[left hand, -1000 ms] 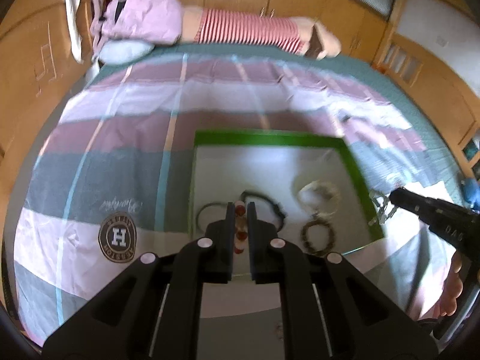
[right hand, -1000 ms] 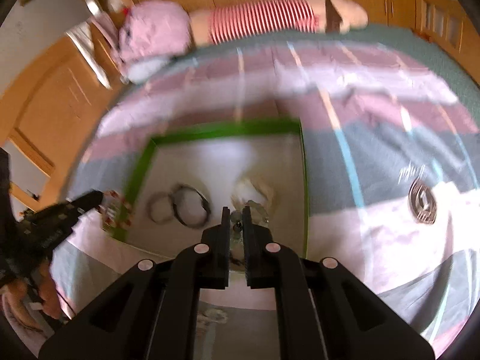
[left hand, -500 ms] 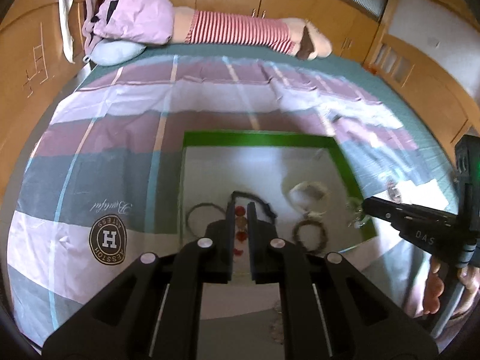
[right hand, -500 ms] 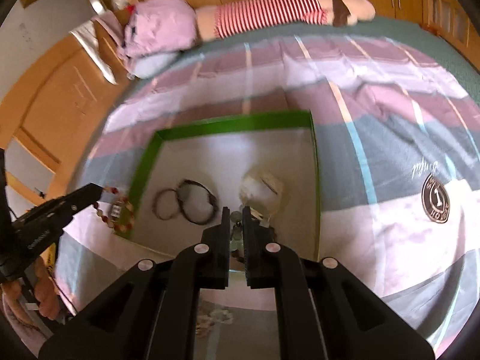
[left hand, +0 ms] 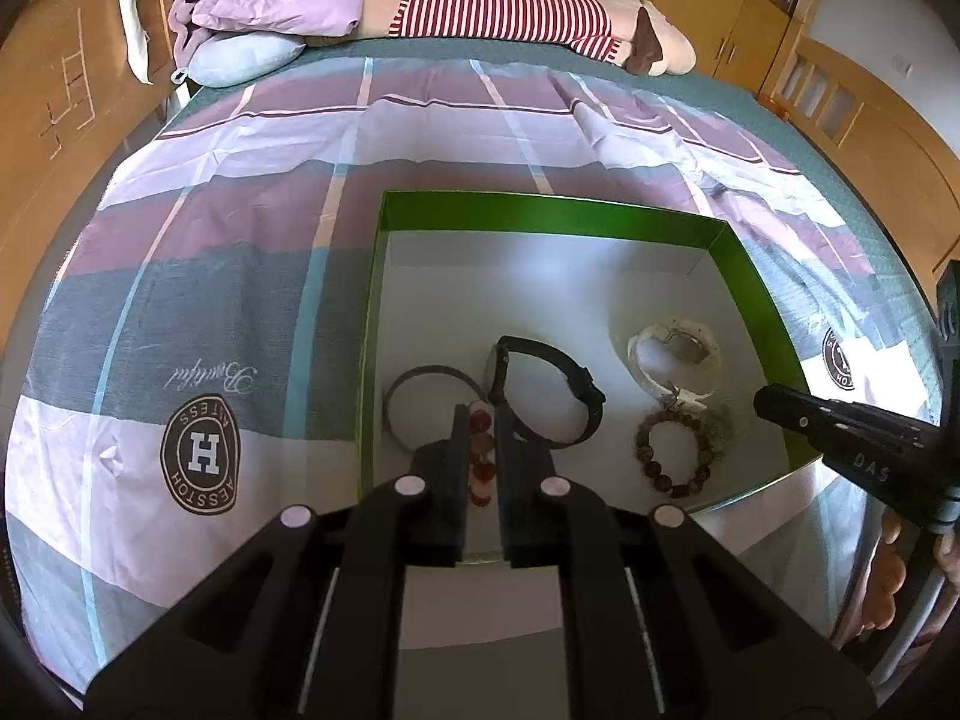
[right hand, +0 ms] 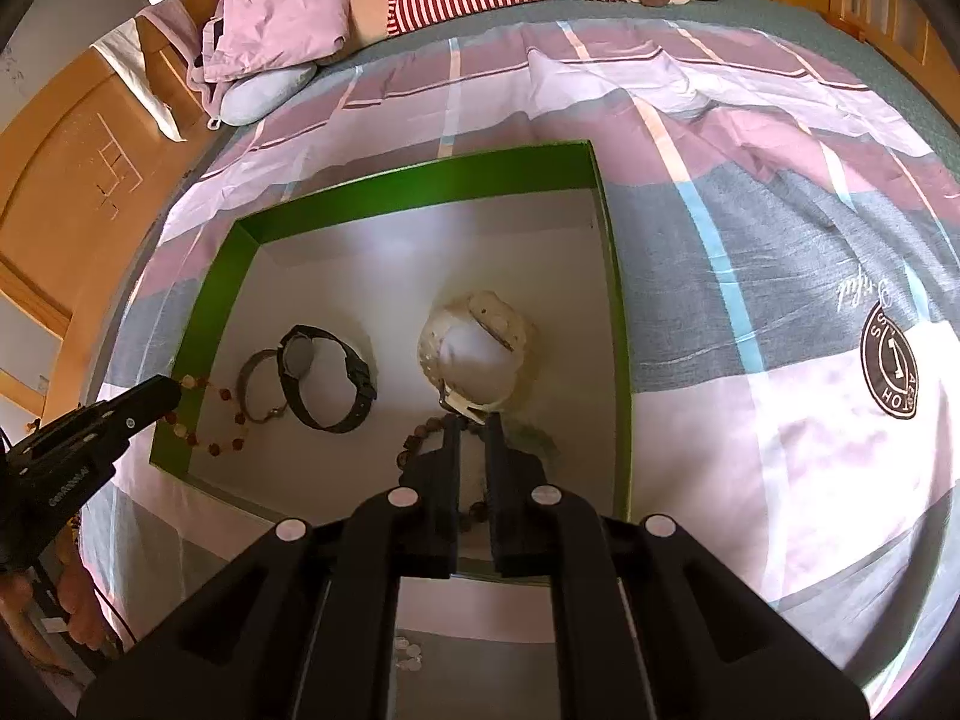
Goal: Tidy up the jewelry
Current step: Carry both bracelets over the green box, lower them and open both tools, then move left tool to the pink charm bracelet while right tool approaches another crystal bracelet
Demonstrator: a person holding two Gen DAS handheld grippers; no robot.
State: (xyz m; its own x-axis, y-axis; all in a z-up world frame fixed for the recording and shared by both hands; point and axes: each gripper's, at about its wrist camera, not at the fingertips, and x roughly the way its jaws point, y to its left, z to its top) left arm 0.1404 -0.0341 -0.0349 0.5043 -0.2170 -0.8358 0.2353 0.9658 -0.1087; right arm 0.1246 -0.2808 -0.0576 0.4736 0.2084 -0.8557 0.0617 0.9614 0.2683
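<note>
Left gripper (left hand: 480, 420): pinching the red bead bracelet (right hand: 210, 414), which hangs over the near-left corner of the green box (left hand: 540, 213).
Right gripper (right hand: 471, 426): pressed nearly together, seems empty; I cannot tell surely.
Advice: I should lower slowly and release beside the thin bangle (left hand: 429, 396), not on the black watch (left hand: 546, 390).

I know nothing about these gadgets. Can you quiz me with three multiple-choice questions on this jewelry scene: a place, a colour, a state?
1. The black watch lies: A) outside the box B) between the thin bangle and the white watch C) on a pillow.
2. The box walls are: A) red B) blue C) green.
3. The left gripper is: A) shut on the red bead bracelet B) wide open C) out of view.
Answers: B, both flank it; C, the rim is green; A, beads sit pinched between its fingers.
</note>
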